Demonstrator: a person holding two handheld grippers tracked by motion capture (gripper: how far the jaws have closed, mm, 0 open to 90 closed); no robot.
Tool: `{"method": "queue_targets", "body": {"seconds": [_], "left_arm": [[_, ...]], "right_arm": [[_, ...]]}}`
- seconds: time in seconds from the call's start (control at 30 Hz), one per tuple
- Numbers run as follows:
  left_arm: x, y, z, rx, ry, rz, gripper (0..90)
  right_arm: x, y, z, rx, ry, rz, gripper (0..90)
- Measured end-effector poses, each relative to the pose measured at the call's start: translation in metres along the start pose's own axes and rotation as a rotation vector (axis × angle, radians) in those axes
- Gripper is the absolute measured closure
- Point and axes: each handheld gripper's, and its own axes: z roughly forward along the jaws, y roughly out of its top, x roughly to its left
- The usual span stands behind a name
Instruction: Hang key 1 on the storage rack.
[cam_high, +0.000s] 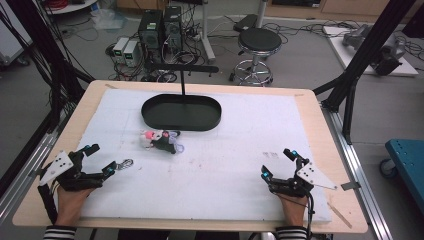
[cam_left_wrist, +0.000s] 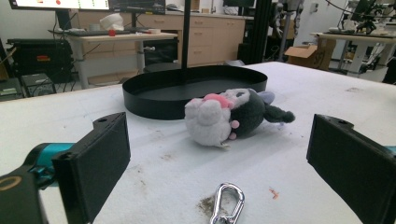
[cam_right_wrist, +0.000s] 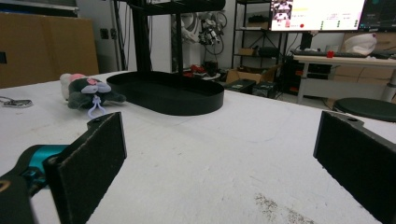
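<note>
A small plush toy (cam_high: 160, 140), white, black and pink, lies on the white mat just in front of a black oval tray (cam_high: 181, 112). In the left gripper view the plush toy (cam_left_wrist: 233, 116) lies ahead between the wide-apart jaws, with the tray (cam_left_wrist: 196, 88) behind it. A silver carabiner (cam_left_wrist: 227, 204) lies on the mat close to the left gripper (cam_high: 102, 159), which rests open at the near left. The right gripper (cam_high: 279, 164) rests open at the near right, nothing between its jaws. From the right gripper view the plush toy (cam_right_wrist: 86, 94) and tray (cam_right_wrist: 173, 93) sit far off to the left.
A thin black post (cam_high: 182, 80) with a crossbar rises from the tray's far side. The white mat (cam_high: 225, 165) covers most of the wooden table (cam_high: 320, 130). A stool (cam_high: 257, 47) and computer cases (cam_high: 160, 30) stand on the floor beyond the table.
</note>
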Motion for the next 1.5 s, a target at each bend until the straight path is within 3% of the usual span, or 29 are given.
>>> {"method": "queue_targets", "body": {"seconds": [0.23, 0.37, 0.47, 0.63, 0.8, 0.93, 1.0, 1.07, 1.17, 1.2, 1.33, 1.5], "left_arm": [[0.001, 0.000, 0.000, -0.001, 0.008, -0.013, 6.6], [0.000, 0.000, 0.000, 0.001, 0.008, -0.002, 6.6], [0.002, 0.000, 0.000, -0.005, 0.008, -0.027, 6.6], [0.002, 0.000, 0.000, -0.004, 0.005, -0.028, 6.6], [0.002, 0.005, -0.001, -0.010, -0.016, -0.056, 6.6], [0.003, 0.015, 0.000, 0.005, -0.033, -0.039, 6.5], [0.004, 0.027, 0.003, 0.007, -0.077, -0.035, 6.5], [0.005, 0.029, 0.003, 0.012, -0.087, -0.032, 6.5], [0.007, 0.042, 0.007, 0.056, -0.115, 0.001, 6.5], [0.008, 0.051, 0.011, 0.089, -0.132, 0.031, 6.5], [0.008, 0.063, 0.017, 0.127, -0.160, 0.063, 6.5], [0.008, 0.086, 0.037, 0.214, -0.226, 0.126, 6.5]], "right_arm": [[0.002, 0.000, 0.000, 0.008, 0.000, -0.011, 1.8], [0.003, 0.000, 0.000, 0.001, -0.005, -0.041, 1.8], [0.003, 0.000, 0.000, 0.002, -0.005, -0.041, 1.8], [0.004, 0.000, 0.000, 0.007, -0.002, -0.033, 1.8], [0.004, 0.000, 0.000, 0.006, -0.001, -0.044, 1.8], [0.004, 0.000, 0.001, 0.007, -0.001, -0.047, 1.8], [0.004, 0.000, 0.001, 0.005, -0.001, -0.053, 1.8], [0.004, 0.000, 0.001, 0.005, -0.001, -0.053, 1.8], [0.004, 0.000, 0.001, 0.008, -0.001, -0.047, 1.8], [0.004, 0.000, 0.001, 0.007, -0.001, -0.046, 1.8], [0.004, 0.000, 0.000, 0.008, -0.002, -0.043, 1.8], [0.004, 0.000, 0.000, 0.008, -0.002, -0.037, 1.8]]}}
